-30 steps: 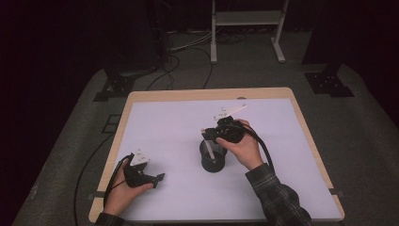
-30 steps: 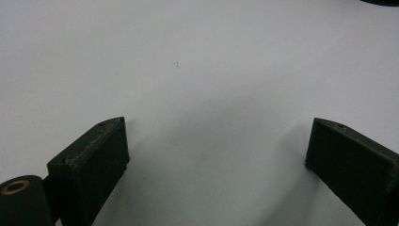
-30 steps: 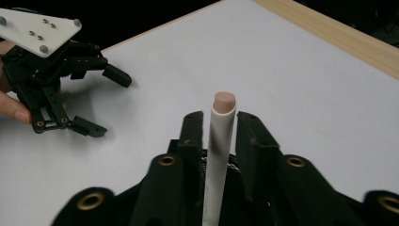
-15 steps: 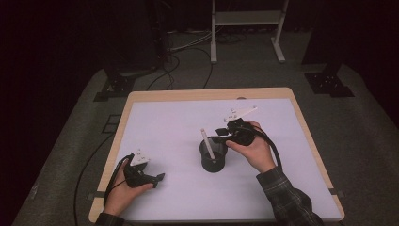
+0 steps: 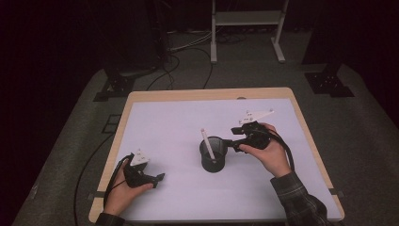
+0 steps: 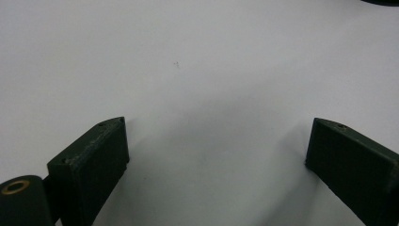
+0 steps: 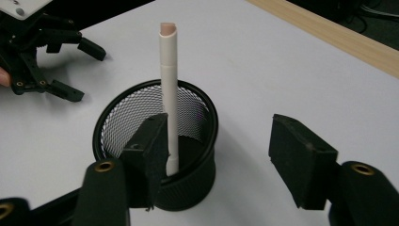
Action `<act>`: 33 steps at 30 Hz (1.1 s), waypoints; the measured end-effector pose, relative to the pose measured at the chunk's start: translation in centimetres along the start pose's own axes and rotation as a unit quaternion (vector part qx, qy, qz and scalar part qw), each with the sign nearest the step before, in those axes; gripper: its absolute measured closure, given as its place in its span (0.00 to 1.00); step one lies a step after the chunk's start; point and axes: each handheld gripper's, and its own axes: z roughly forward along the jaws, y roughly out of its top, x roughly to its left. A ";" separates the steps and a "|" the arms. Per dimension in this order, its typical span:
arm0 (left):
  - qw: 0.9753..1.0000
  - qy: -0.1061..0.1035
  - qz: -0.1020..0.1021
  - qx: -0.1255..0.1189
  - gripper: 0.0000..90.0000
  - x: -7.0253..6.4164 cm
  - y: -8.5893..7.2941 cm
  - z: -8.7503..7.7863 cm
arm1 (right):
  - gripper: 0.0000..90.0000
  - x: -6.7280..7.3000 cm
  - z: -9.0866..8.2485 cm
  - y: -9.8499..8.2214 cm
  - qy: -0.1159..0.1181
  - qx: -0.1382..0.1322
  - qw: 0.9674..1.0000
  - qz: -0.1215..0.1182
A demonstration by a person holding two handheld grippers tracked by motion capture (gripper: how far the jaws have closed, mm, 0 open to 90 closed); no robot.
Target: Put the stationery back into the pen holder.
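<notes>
A black mesh cup (image 5: 212, 155) (image 7: 155, 136) stands upright near the middle of the white table. A white pen (image 5: 207, 143) (image 7: 169, 94) leans inside it, its top sticking out above the rim. My right gripper (image 5: 229, 142) (image 7: 219, 155) hovers just right of the cup, jaws open and nothing between them. My left gripper (image 5: 159, 177) (image 6: 216, 155) rests low over bare table at the front left, held in a hand, jaws wide open. It also appears in the right gripper view as the left gripper (image 7: 66, 70) beyond the cup.
The white table top (image 5: 179, 127) has a wooden edge (image 5: 207, 94) at the back. A metal stand (image 5: 247, 28) and cables (image 5: 183, 47) lie on the dark floor behind the table.
My right gripper has let go of the pen and drawn back to the right, away from the cup. The pen now stands free in the cup. The left gripper has stayed put.
</notes>
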 end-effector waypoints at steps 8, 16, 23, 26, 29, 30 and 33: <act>1.000 0.000 0.001 0.000 0.06 0.0 0.0 0.0 | 0.34 -0.6 -1.3 -2.0 -0.018 -0.001 1.000 0.013; 1.000 0.001 0.001 -0.001 0.06 0.0 0.0 0.0 | 0.32 -1.3 -2.3 -4.3 -0.036 0.002 0.999 0.024; 1.000 0.001 0.001 -0.001 0.06 0.0 0.0 0.0 | 0.28 -1.5 -2.8 -6.4 -0.048 0.019 0.998 0.019; 1.000 0.001 0.001 -0.001 0.06 0.0 0.0 0.0 | 0.27 -1.6 -3.1 -7.9 -0.053 0.026 0.998 0.022; 1.000 0.001 0.001 -0.001 0.06 0.0 0.0 0.0 | 0.27 -1.7 -3.4 -8.5 -0.055 0.026 0.998 0.024; 1.000 0.001 0.001 -0.002 0.06 0.0 0.0 0.0 | 0.26 -1.9 -3.6 -9.3 -0.057 0.029 0.998 0.027; 1.000 0.001 0.001 -0.001 0.06 0.0 0.0 0.0 | 0.26 -2.0 -3.9 -10.0 -0.061 0.027 0.997 0.028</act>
